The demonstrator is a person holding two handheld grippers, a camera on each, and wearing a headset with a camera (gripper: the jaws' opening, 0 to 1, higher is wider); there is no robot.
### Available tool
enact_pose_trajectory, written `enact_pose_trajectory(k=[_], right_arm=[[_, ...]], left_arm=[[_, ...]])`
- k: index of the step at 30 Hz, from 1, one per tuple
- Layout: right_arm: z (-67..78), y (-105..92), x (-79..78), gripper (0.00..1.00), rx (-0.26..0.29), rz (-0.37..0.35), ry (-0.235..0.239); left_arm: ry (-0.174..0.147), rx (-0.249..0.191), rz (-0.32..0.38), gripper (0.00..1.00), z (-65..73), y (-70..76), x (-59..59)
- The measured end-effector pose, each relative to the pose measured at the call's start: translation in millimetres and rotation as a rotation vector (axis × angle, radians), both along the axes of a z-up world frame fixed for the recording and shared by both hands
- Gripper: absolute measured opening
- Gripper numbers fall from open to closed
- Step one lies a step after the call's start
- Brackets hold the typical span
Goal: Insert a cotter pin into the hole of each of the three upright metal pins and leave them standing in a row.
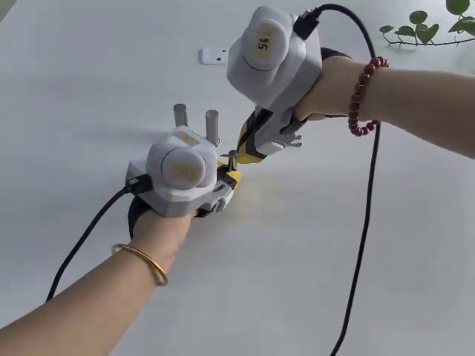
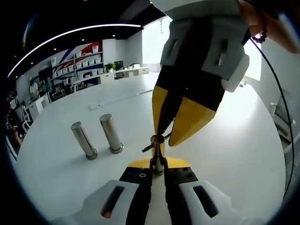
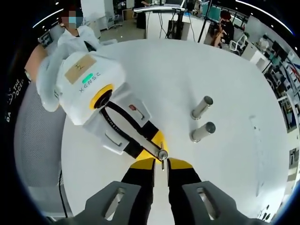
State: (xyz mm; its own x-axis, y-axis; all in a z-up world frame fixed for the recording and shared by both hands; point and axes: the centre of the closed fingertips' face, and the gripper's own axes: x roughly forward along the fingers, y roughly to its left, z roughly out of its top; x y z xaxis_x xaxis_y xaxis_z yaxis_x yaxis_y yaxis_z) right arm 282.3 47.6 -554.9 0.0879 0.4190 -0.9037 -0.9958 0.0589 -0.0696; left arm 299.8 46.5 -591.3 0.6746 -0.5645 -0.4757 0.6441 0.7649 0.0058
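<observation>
The left gripper (image 2: 158, 169) is clamped on the base of one upright metal pin (image 2: 157, 149). Directly above that pin hangs the right gripper (image 2: 164, 135), jaws pinched on a cotter pin (image 2: 146, 148) at the pin's top hole. Beyond that pin, to its left, two more metal pins (image 2: 111, 132) stand on the white table (image 2: 225, 140).

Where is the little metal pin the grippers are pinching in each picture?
Head view: held pin near the centre.
Left gripper view: low centre.
Right gripper view: low centre, seen from above.
Shared landmark: the two standing pins, left of it in the head and left gripper views, right of it in the right gripper view.
</observation>
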Motion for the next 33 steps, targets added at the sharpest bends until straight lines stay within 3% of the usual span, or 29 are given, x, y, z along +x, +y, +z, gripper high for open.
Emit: enact_pose_trajectory(k=[11, 17, 33], right_arm=[[5.5, -12.4, -1.1, 0.04, 0.006, 0.0, -0.025], [2.0, -15.4, -0.5, 0.0, 0.016, -0.021, -0.014], [-0.3, -5.1, 2.7, 0.0, 0.036, -0.02, -0.022]], left_arm=[[0.002, -0.003, 0.006, 0.07, 0.0, -0.1, 0.2], [0.004, -0.005, 0.007, 0.07, -0.1, 0.1, 0.3], [0.008, -0.017, 0.018, 0.07, 0.1, 0.6, -0.1]])
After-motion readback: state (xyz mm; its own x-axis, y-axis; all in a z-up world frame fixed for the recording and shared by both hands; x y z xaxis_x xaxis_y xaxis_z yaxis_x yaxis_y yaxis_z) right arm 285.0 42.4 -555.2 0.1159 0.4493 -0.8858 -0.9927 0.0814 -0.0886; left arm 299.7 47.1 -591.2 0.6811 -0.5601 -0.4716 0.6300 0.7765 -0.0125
